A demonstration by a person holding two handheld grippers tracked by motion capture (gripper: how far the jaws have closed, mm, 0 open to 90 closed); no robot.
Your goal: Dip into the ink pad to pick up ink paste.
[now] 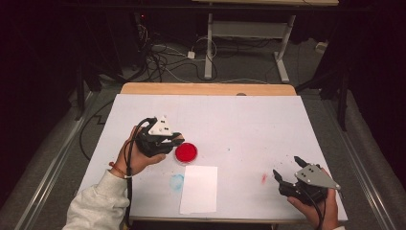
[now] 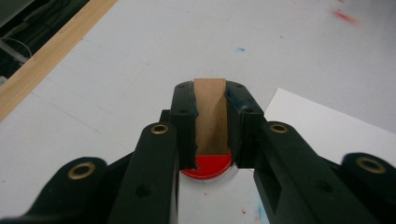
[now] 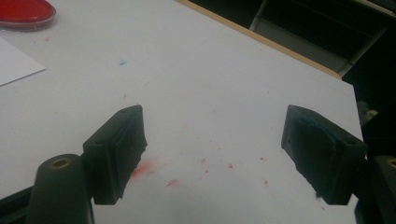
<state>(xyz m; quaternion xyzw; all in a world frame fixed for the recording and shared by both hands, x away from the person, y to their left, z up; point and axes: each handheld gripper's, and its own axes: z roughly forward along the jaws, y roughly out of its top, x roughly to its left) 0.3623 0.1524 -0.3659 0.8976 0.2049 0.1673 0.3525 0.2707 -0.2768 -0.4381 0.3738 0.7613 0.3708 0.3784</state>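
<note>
Here my left gripper (image 2: 211,116) is clenched on a small brown wooden block (image 2: 211,114), its pads pressing the block's two sides, and I hold it up off the table just above the round red ink pad in its clear dish (image 1: 186,153). In the left gripper view the pad's red rim (image 2: 208,165) peeks out right under the block's lower end. A white rectangular sheet of paper (image 1: 199,189) lies just in front of the pad, beside a faint blue smudge (image 1: 176,181). My right gripper (image 1: 286,171) rests near the table's right front corner, jaws spread wide with nothing between them, over a red smear (image 3: 144,169) on the white table cover (image 1: 249,124).
</note>
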